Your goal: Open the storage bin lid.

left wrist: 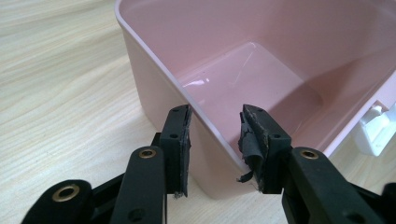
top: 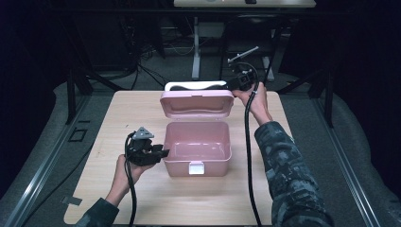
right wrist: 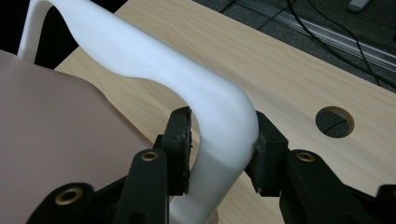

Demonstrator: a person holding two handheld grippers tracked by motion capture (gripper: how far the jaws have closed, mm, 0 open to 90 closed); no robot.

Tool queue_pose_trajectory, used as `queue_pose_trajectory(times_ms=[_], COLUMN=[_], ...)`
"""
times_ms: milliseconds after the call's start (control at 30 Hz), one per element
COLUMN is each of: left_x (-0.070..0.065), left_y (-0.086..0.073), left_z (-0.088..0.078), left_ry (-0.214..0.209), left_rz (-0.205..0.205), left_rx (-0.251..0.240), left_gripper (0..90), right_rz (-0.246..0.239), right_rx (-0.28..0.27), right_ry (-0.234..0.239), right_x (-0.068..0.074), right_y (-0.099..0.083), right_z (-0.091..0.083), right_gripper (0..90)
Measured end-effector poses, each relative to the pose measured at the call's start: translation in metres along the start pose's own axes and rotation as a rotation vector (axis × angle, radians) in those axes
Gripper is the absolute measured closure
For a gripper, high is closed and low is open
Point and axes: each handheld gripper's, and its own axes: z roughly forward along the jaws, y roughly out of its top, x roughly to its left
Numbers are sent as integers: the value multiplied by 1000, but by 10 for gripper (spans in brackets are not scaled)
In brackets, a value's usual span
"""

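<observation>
An open pink box (top: 179,168) stands mid-table, its inside bare (left wrist: 243,79). Its lid (top: 196,104) leans back, with a white handle (top: 194,85) along its top edge and a white latch (top: 196,168) on the front wall. My left gripper (top: 163,152) straddles the box's left wall (left wrist: 154,79), one jaw outside and one inside (left wrist: 215,135), the pads bearing on the rim. My right gripper (top: 235,85) is shut on the right bend of the white handle (right wrist: 154,60), with a pad on each side (right wrist: 223,135). The lid's pink back (right wrist: 51,126) fills the left of that view.
The wooden table (top: 127,113) has a round cable hole (right wrist: 335,122) near its far right corner. Beyond the far edge stand a second desk (top: 243,3) on metal legs and cables on the dark floor. Bare wood lies left, right and in front of the box.
</observation>
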Motion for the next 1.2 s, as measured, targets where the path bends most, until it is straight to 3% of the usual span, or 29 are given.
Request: queue_pose_trajectory(times_ms=[200, 267, 300, 467, 600, 767, 1000, 1200], left_x=[1, 1, 1, 5, 15, 22, 26, 25], left_y=[2, 2, 3, 11, 22, 44, 85, 115], left_z=[0, 0, -1, -12, -20, -24, -34, -39], left_ry=[-8, -15, -21, -28, 7, 52, 116, 160], left_rz=[10, 15, 8, 14, 0, 8, 54, 87], left_rx=[12, 19, 18, -6, -60, -92, -114, -141], left_gripper=[604, 509, 509, 375, 348, 342, 345, 416], right_rz=[7, 8, 8, 14, 12, 11, 14, 11], right_rx=[2, 4, 4, 4, 6, 7, 1, 2], right_ry=[5, 5, 5, 9, 9, 5, 5, 3], right_x=[-1, -1, -1, -1, -1, 0, 0, 0], right_y=[0, 0, 0, 0, 0, 0, 0, 0], right_z=[0, 0, 0, 1, 0, 0, 0, 0], right_gripper=[638, 638, 638, 638, 638, 637, 638, 638])
